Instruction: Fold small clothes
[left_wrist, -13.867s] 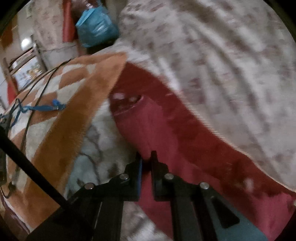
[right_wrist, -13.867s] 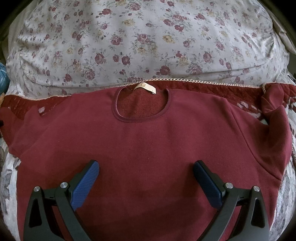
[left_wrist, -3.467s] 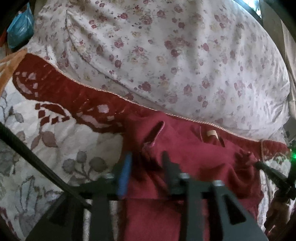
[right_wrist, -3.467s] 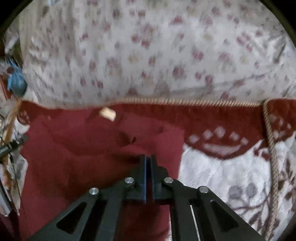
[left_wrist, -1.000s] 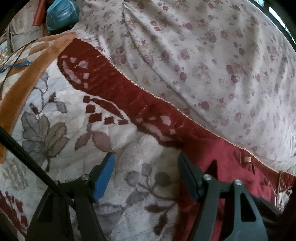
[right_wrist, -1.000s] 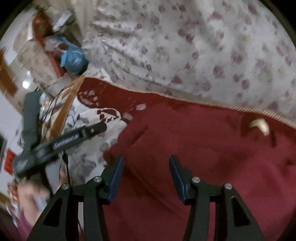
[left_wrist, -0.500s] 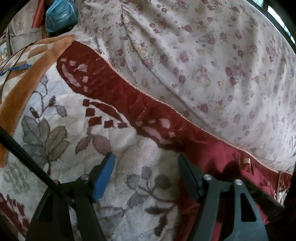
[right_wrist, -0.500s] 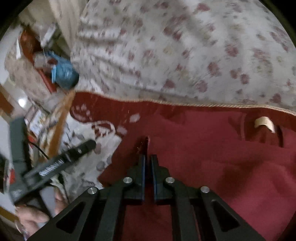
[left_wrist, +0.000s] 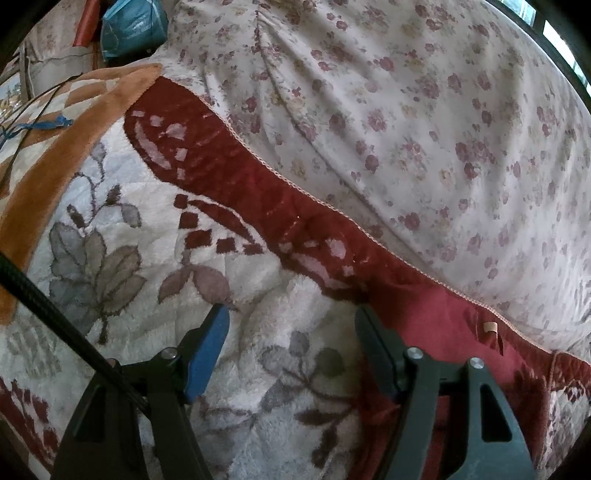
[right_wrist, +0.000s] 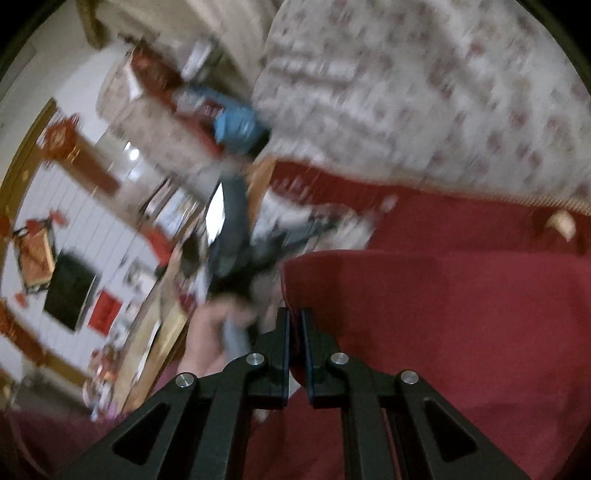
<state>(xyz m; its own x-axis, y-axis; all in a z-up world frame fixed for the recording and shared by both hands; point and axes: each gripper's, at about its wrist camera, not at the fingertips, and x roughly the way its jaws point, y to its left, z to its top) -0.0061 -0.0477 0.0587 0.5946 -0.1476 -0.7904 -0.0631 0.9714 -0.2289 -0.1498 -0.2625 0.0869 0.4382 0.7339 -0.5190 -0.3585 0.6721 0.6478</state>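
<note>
A: In the left wrist view, what shows?
B: One dark red top (left_wrist: 436, 325) at lower right, lying on a plush floral blanket (left_wrist: 155, 229), with a small tan neck label (left_wrist: 490, 327); any writing on it is too small to read. The left claw (left_wrist: 291, 354) is spread wide with nothing between its fingers; the right-hand finger sits at the garment's edge. A flowered quilt (left_wrist: 424, 129) fills the upper right, and one blue bag (left_wrist: 133, 26) sits at upper left.
A: And the right wrist view?
B: Blurred. The right claw (right_wrist: 294, 332) is pinched nearly shut on a raised fold of the dark red top (right_wrist: 443, 314), which fills the lower right. The same tan label (right_wrist: 561, 220) shows at far right. A hand (right_wrist: 210, 339) appears at lower left.
</note>
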